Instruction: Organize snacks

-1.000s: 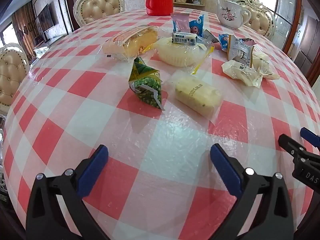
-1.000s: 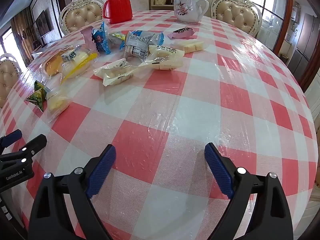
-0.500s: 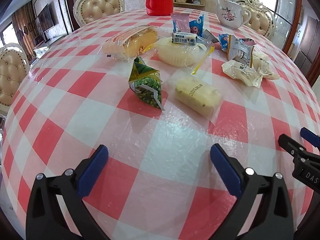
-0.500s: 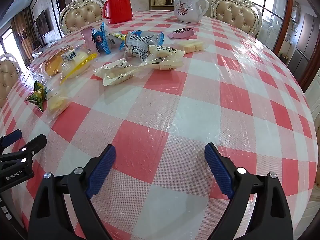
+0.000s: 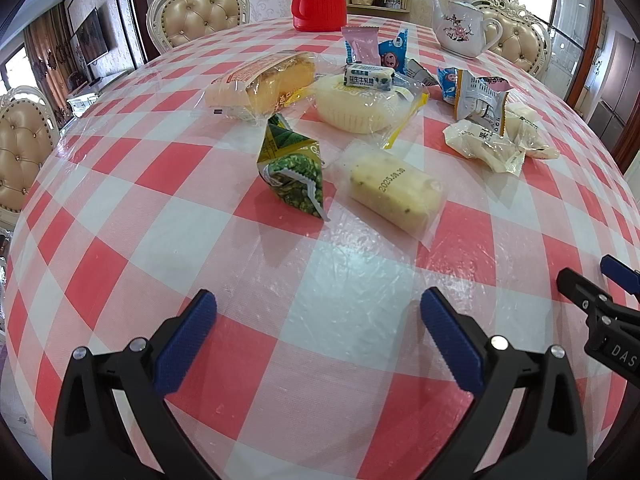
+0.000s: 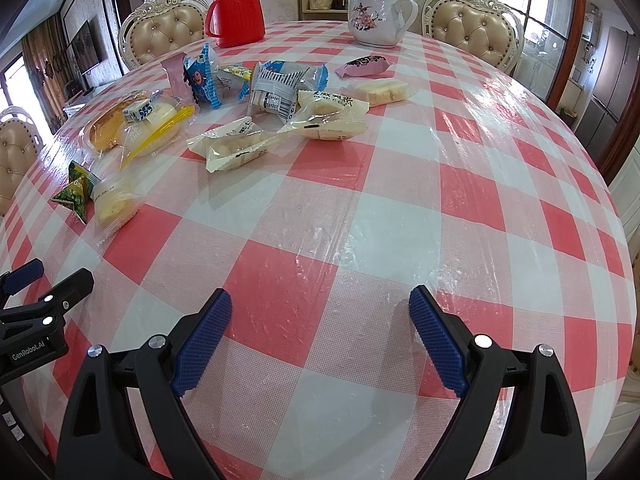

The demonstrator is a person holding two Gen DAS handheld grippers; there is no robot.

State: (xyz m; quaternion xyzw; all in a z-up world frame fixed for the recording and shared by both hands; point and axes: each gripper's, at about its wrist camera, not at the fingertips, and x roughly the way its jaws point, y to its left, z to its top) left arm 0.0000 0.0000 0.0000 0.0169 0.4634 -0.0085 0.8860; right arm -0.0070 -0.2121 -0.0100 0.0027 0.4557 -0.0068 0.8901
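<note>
Several wrapped snacks lie scattered on the red-and-white checked table point(image 5: 320, 280). In the left wrist view a green triangular pea packet point(image 5: 294, 174) and a clear-wrapped pale cake point(image 5: 394, 190) lie nearest, with a yellow sponge cake point(image 5: 266, 82) and a round white cake point(image 5: 360, 106) behind. My left gripper point(image 5: 318, 338) is open and empty, short of them. My right gripper point(image 6: 320, 332) is open and empty over bare cloth; white pastry packets point(image 6: 240, 146) and blue wrappers point(image 6: 280, 84) lie far ahead of it.
A red thermos point(image 6: 235, 10) and a white floral teapot point(image 6: 376, 12) stand at the table's far side. Padded chairs point(image 5: 200, 14) ring the table. Each gripper shows at the edge of the other's view: right point(image 5: 608, 316), left point(image 6: 36, 312).
</note>
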